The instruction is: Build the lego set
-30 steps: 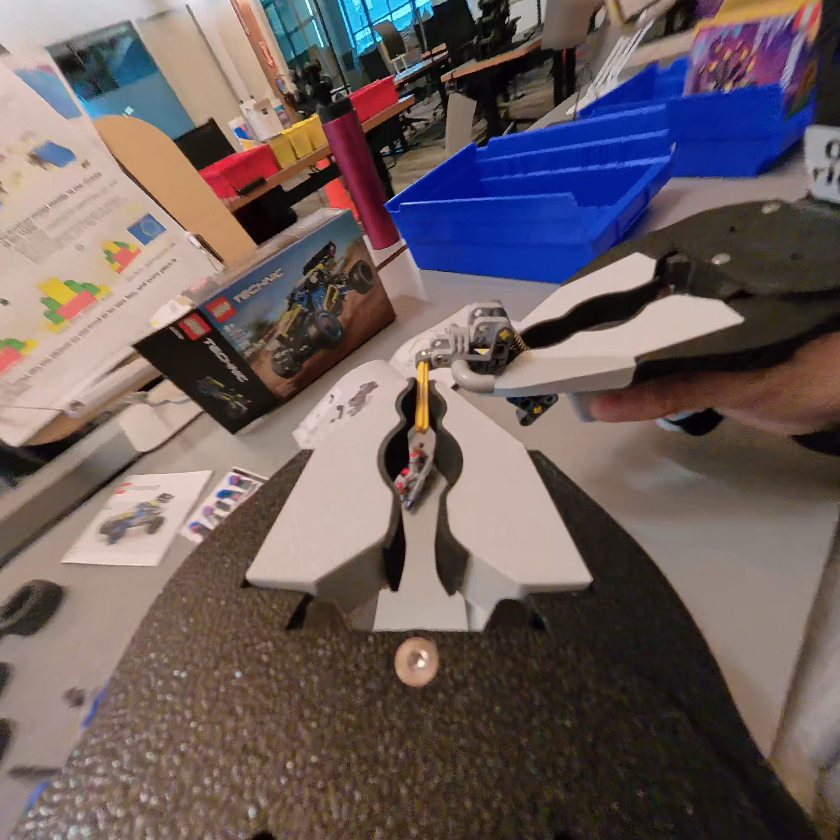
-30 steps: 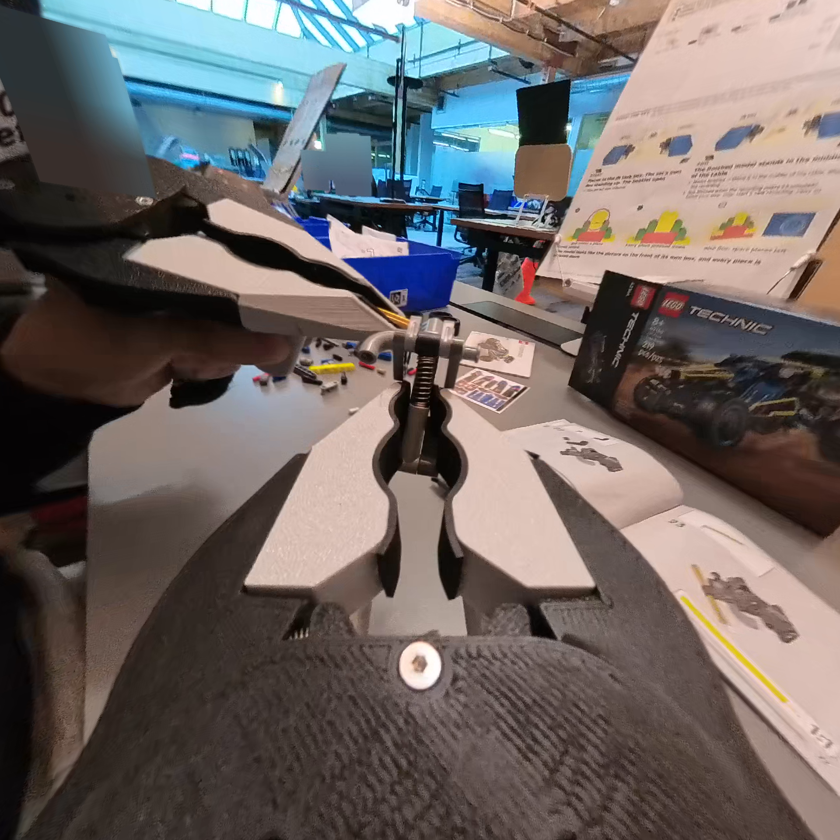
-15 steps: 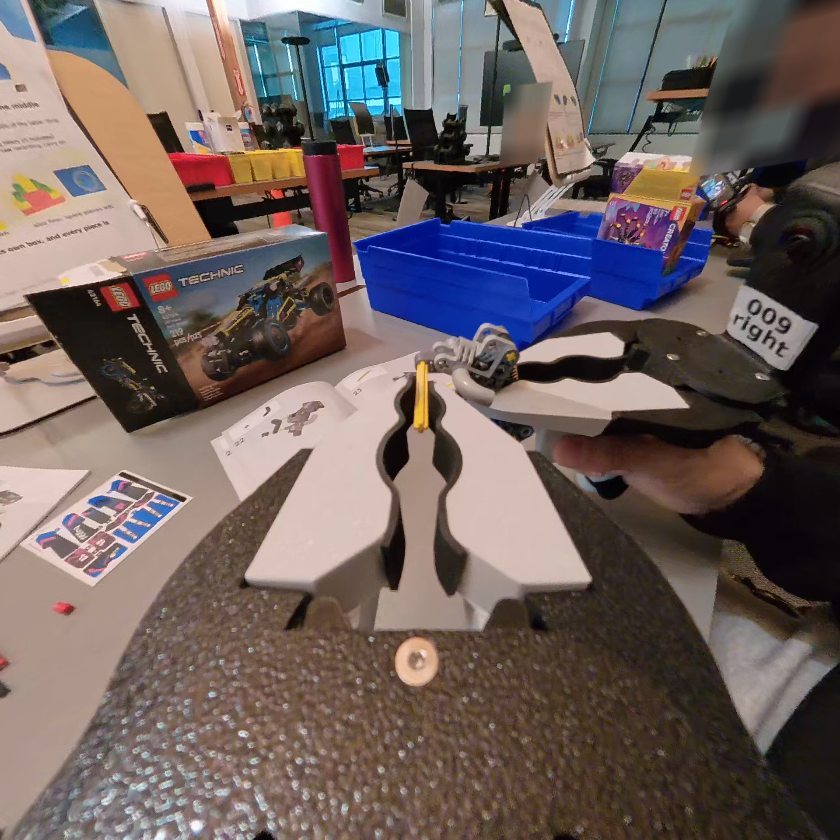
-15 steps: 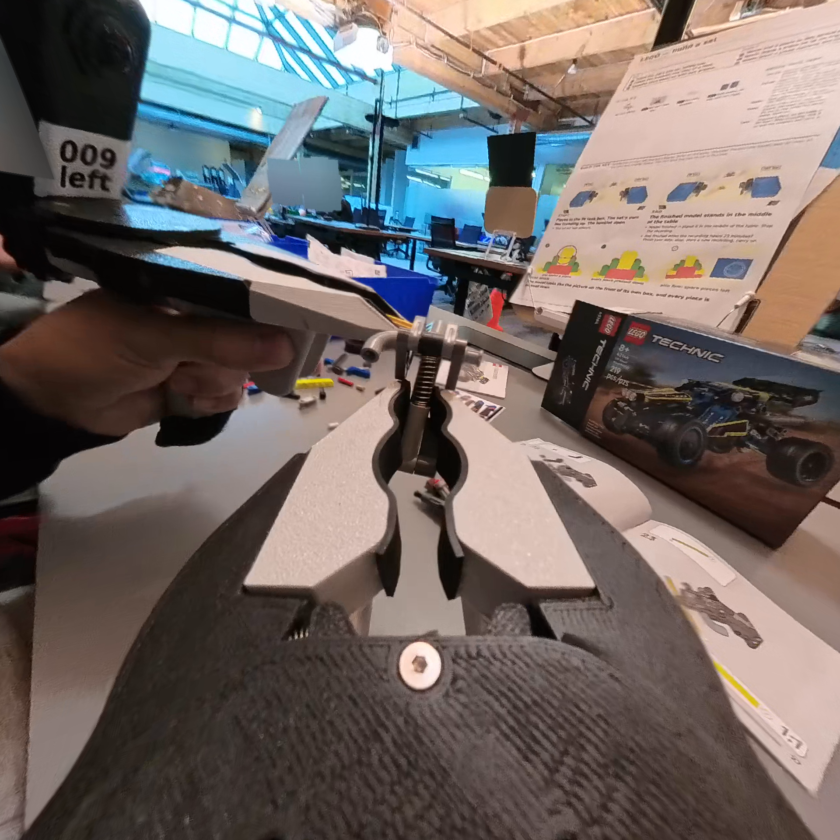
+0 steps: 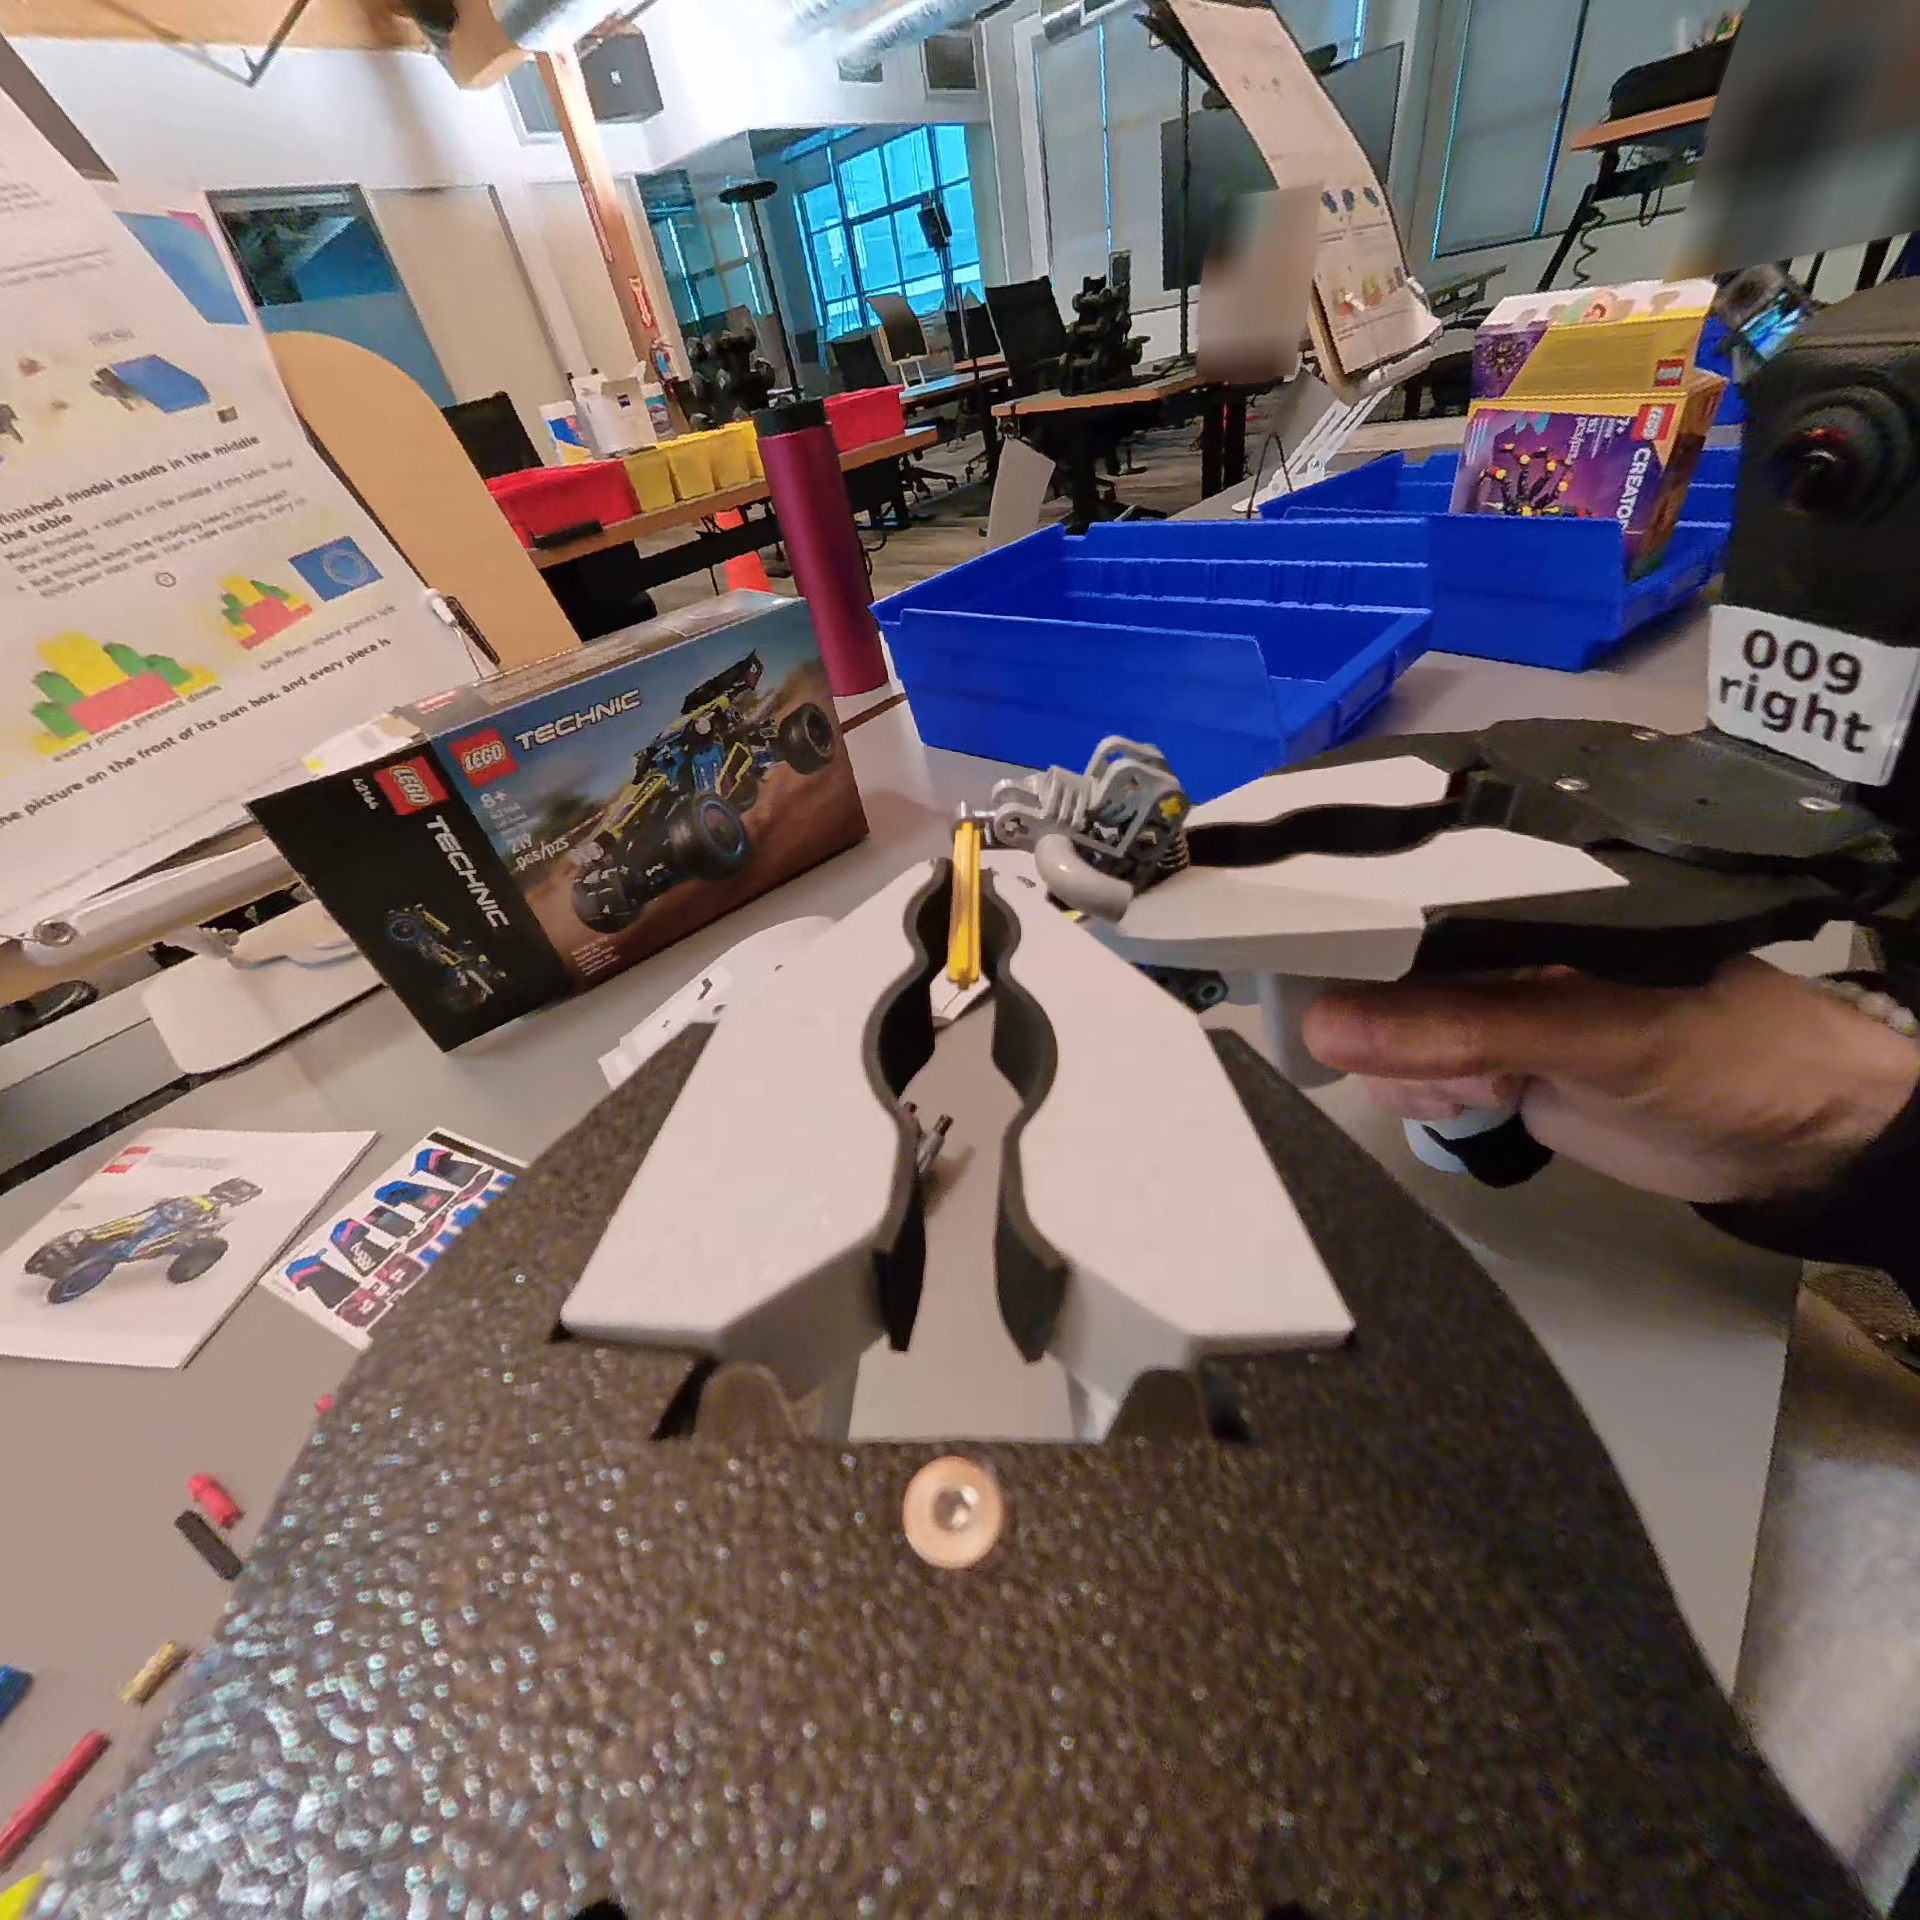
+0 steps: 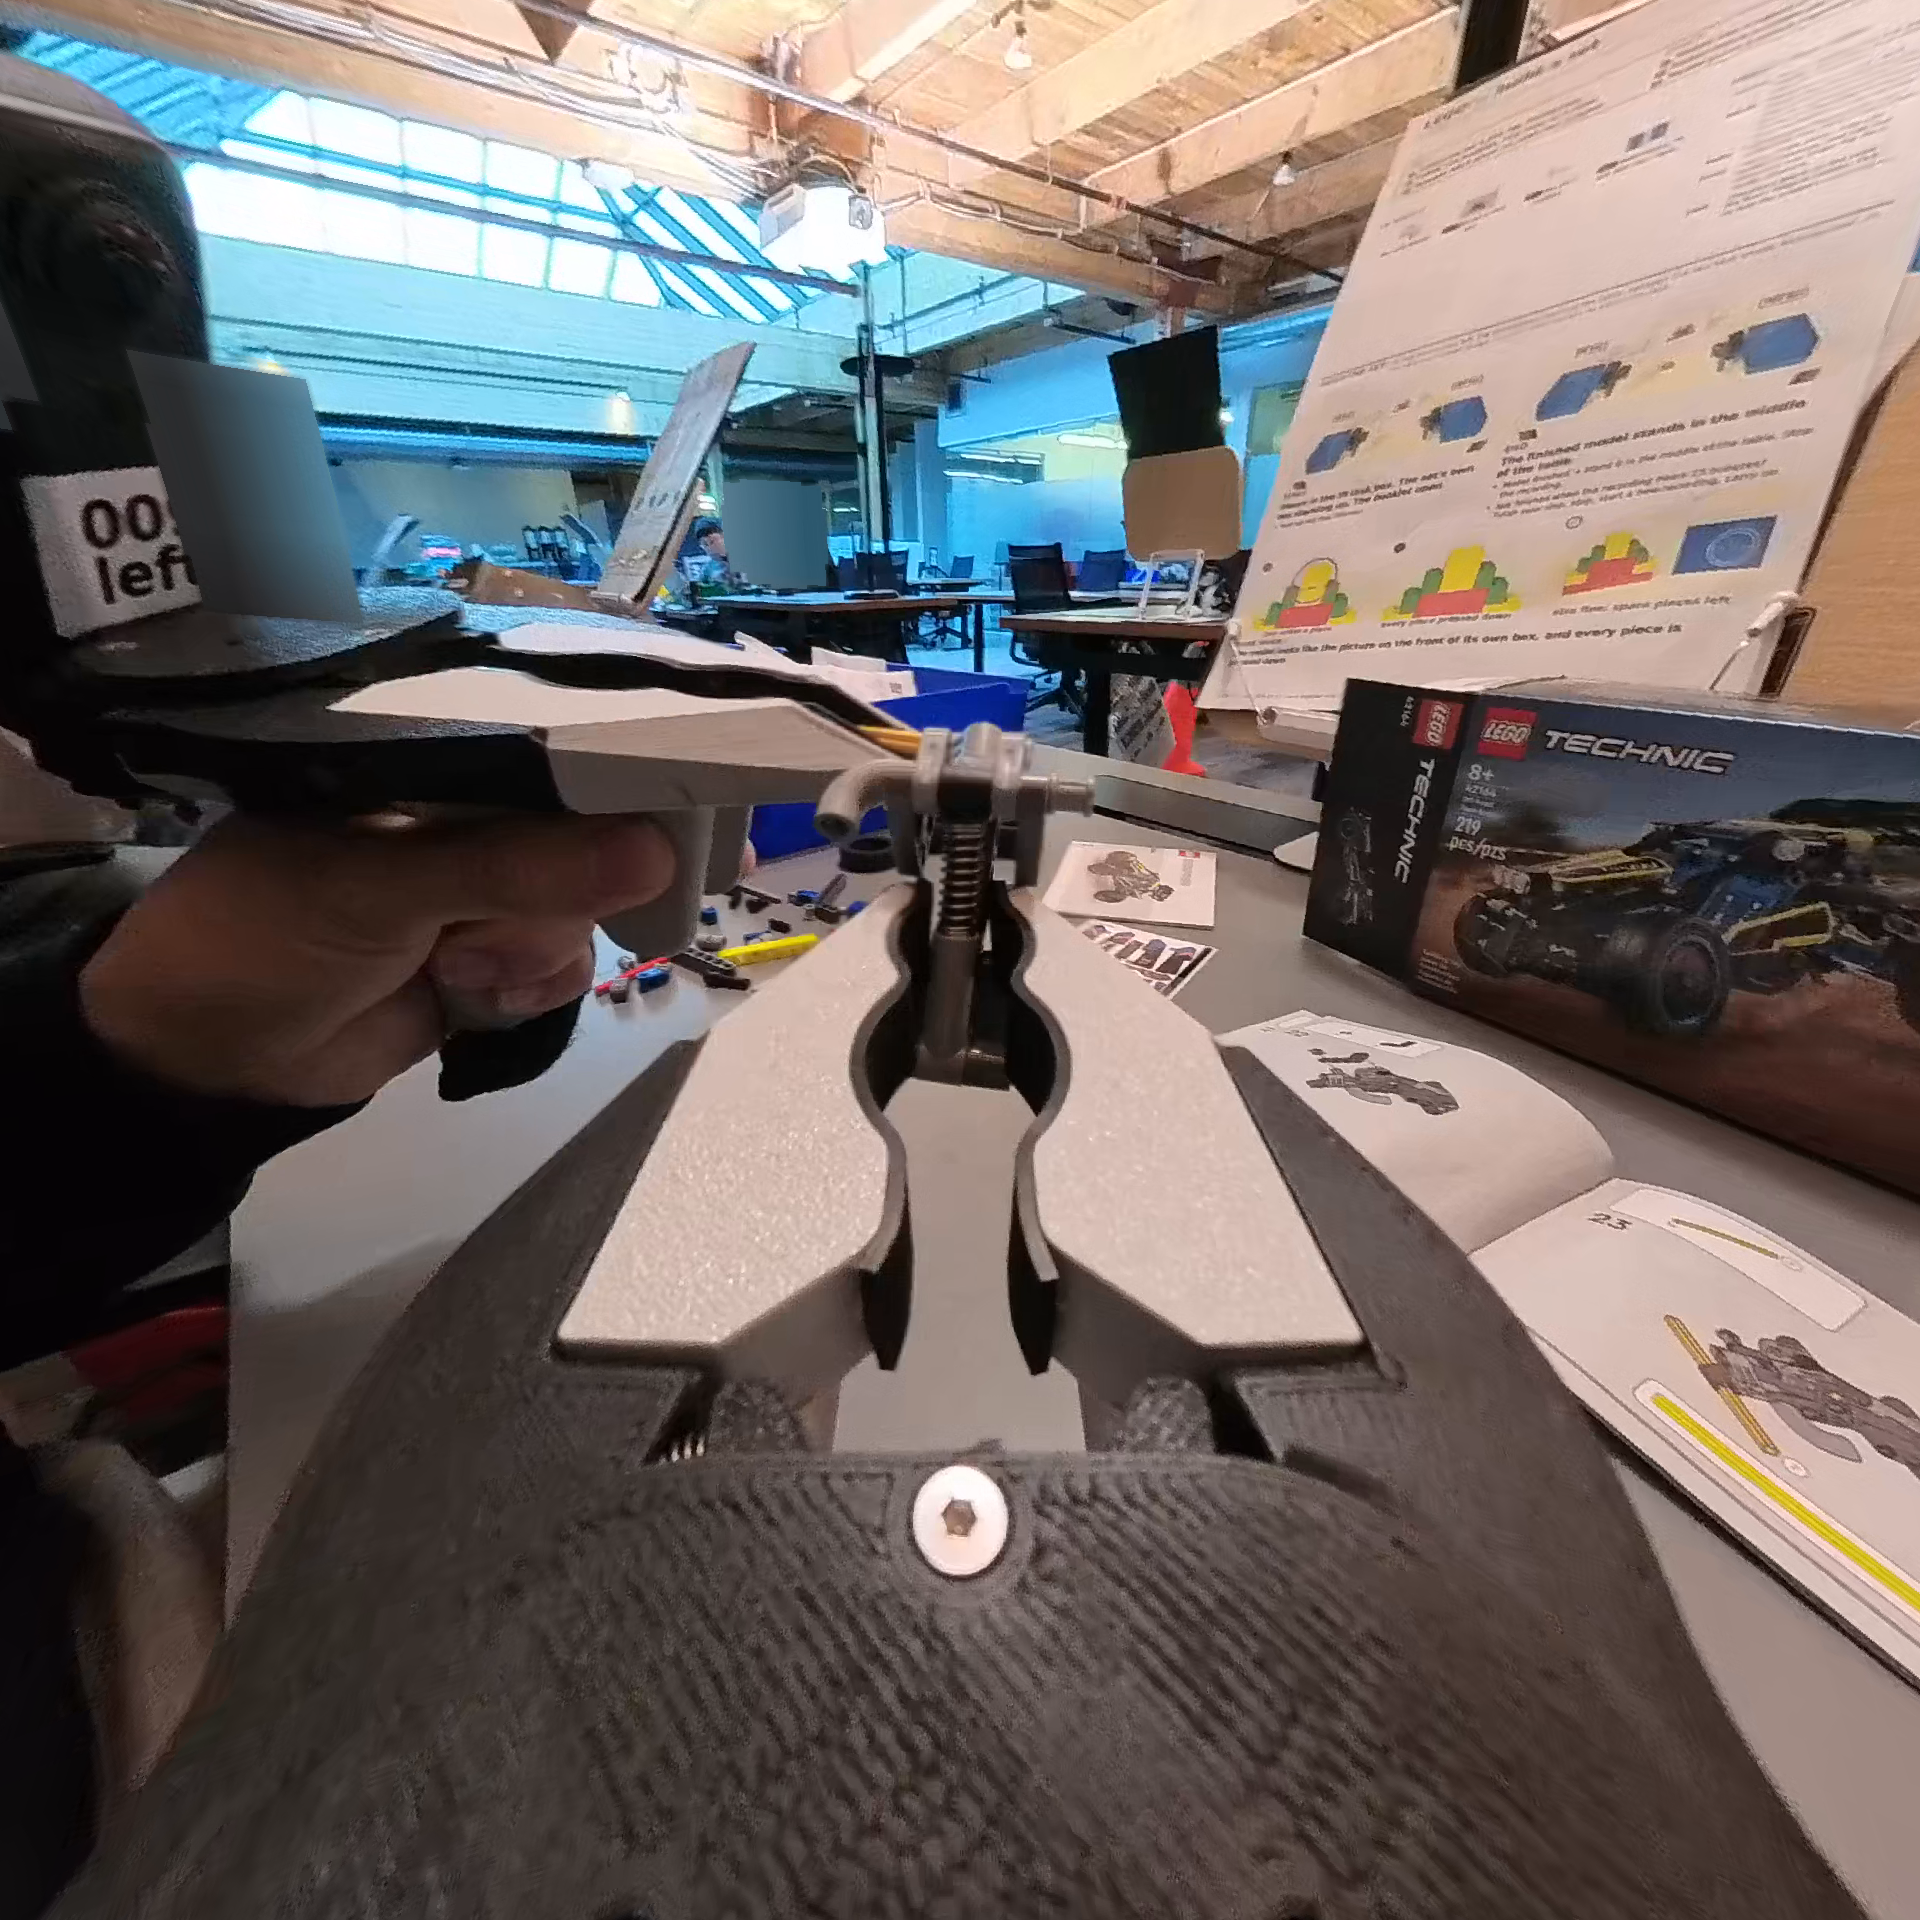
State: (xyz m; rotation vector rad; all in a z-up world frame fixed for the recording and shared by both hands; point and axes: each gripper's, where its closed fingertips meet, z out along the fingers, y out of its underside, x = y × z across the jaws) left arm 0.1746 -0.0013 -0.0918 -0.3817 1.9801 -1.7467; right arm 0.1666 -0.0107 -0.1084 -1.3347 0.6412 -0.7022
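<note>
My left gripper (image 5: 961, 883) is shut on a thin yellow axle (image 5: 964, 909) that sticks out past its fingertips. My right gripper (image 6: 956, 899) is shut on a grey Technic assembly (image 6: 961, 816) with a coil spring and a curved grey tube. In the left wrist view the right gripper (image 5: 1138, 868) comes in from the right with the assembly (image 5: 1101, 816), and the axle's tip sits at the assembly's left end. In the right wrist view the left gripper (image 6: 883, 727) comes in from the left, and the axle's tip (image 6: 900, 740) touches the assembly's top. Both are held above the table.
The set's box (image 5: 582, 821) stands behind the grippers, with an open instruction booklet (image 6: 1558, 1195) by it. Blue bins (image 5: 1143, 634) are at the back right. A sticker sheet (image 5: 395, 1226) and loose pieces (image 6: 727, 945) lie on the grey table. A small part (image 5: 932, 1138) lies below my left fingers. Only a small space, under 4 cm, lies between the two pairs of fingers.
Both grippers have tilted up and levelled out above the table, staying tip to tip. The yellow axle stays at the grey assembly's end. Both grips are unchanged.
</note>
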